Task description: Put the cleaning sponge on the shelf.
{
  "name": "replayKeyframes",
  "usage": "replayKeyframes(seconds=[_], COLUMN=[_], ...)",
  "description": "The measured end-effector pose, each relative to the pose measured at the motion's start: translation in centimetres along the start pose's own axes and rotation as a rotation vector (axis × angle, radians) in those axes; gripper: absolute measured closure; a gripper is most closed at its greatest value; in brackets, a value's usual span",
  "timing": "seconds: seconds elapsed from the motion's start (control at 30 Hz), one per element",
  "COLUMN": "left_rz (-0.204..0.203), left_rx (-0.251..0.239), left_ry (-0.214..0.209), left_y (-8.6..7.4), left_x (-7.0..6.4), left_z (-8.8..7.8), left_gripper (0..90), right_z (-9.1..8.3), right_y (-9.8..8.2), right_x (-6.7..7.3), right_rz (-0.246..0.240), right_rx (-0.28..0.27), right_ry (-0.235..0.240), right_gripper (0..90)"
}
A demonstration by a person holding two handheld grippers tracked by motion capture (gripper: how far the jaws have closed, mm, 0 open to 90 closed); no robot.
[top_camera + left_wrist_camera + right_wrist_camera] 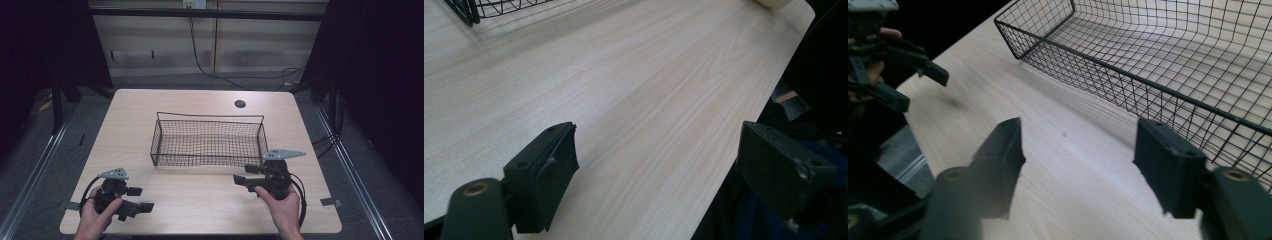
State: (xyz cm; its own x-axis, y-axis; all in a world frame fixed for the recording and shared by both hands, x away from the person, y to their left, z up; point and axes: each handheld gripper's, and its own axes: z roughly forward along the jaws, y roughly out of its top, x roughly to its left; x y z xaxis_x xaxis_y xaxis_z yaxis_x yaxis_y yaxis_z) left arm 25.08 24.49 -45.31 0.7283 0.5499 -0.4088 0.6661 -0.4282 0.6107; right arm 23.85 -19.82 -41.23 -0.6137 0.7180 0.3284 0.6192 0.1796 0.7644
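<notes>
Pale wood grain covers the table [200, 200], which stands on a grey floor against dark surroundings, with a small round hole [240, 104] near its far edge. On the table sits a black wire basket [208, 141], holding nothing, the biggest thing on it. It lies just beyond and to the left of the right gripper [240, 181], whose jaws point left along the basket's near wall without touching it; in the right gripper view the basket [1168, 55] runs close past the right-hand jaw. That gripper is released, its jaws parted over bare wood with nothing between them. The left gripper [146, 207] sits well apart from the basket, near the table's front edge, jaws pointing right. It too is released: in the left gripper view its jaws stand wide over bare table, one past the edge.
</notes>
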Motion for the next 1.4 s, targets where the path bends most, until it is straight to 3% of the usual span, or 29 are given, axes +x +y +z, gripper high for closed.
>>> replayKeyframes(seconds=[0.2, 0.37, 0.57, 0.87, 1.07, 1.2, 1.27, 1.4], left_rz=[0.003, 0.005, 0.001, -0.001, -0.001, -0.003, -0.006, -0.006], left_rx=[0.003, 0.001, 0.000, 0.005, 0.008, 0.005, 0.009, 0.009], left_ry=[-0.002, 0.001, 0.001, -0.001, -0.001, 0.001, 0.004, 0.007], left_y=[0.0, 0.0, 0.0, 0.0, 0.0, 0.0, 0.0, 0.0], left_x=[0.0, 0.0, 0.0, 0.0, 0.0, 0.0, 0.1, 0.1], left_z=[-0.1, -0.1, 0.0, 0.0, 0.0, 0.0, 0.0, 0.1], left_gripper=[16.3, 16.3, 16.3, 16.3, 16.3, 16.3, 16.3, 16.3], right_z=[-0.6, -1.5, -2.7, -4.2, -5.3, -5.8, -5.8, -5.4], right_y=[0.6, 1.0, 1.4, 1.8, 1.9, 1.9, 1.8, 2.0], right_x=[-0.7, -1.0, -1.9, -3.1, -3.9, -4.5, -5.1, -5.6], right_rz=[0.010, 0.002, 0.031, 0.066, 0.082, 0.106, 0.131, 0.143], right_rx=[0.101, 0.131, 0.175, 0.236, 0.241, 0.274, 0.325, 0.368], right_ry=[0.020, -0.011, -0.028, 0.008, 0.009, 0.007, 0.004, 0.005], right_gripper=[25.6, 25.6, 25.8, 25.3, 24.8, 23.5, 22.4, 22.7])
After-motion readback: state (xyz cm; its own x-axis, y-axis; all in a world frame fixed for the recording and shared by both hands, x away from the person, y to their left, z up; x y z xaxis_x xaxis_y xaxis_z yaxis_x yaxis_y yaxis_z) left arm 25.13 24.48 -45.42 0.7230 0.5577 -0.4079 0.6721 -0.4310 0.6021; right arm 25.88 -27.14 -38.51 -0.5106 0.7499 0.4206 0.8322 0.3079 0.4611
